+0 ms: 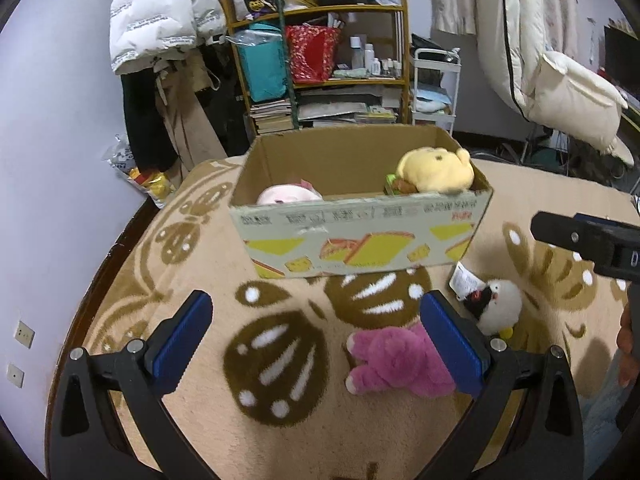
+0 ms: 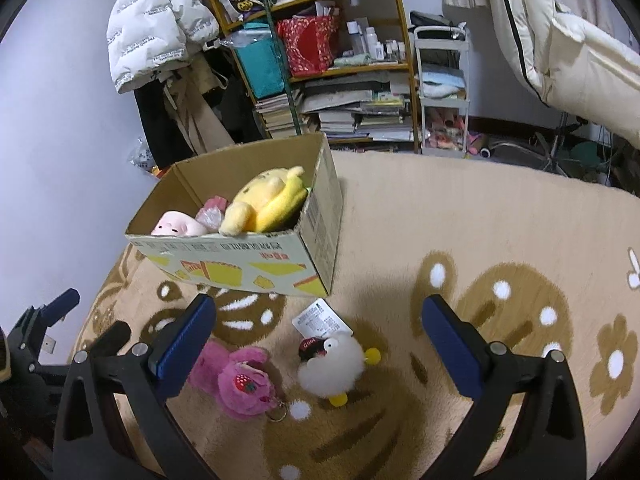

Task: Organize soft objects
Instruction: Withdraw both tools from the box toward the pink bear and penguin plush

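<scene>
An open cardboard box (image 1: 360, 236) (image 2: 248, 264) stands on the patterned blanket and holds a yellow plush (image 1: 436, 172) (image 2: 264, 204) and a pale pink plush (image 1: 288, 196) (image 2: 176, 226). A pink plush bear (image 1: 396, 364) (image 2: 240, 380) and a white fluffy bird plush (image 1: 500, 306) (image 2: 332, 366) with a paper tag lie on the blanket in front of the box. My left gripper (image 1: 316, 340) is open and empty, its right finger beside the pink bear. My right gripper (image 2: 320, 344) is open and empty above the white bird.
A beige and brown blanket (image 1: 280, 360) (image 2: 460, 220) covers the surface. Behind it stand a cluttered wooden shelf (image 1: 320, 60) (image 2: 332, 48), a white cart (image 1: 436, 88) (image 2: 440, 92), hanging jackets (image 1: 160, 16) and a wall on the left. The other gripper shows at each view's edge.
</scene>
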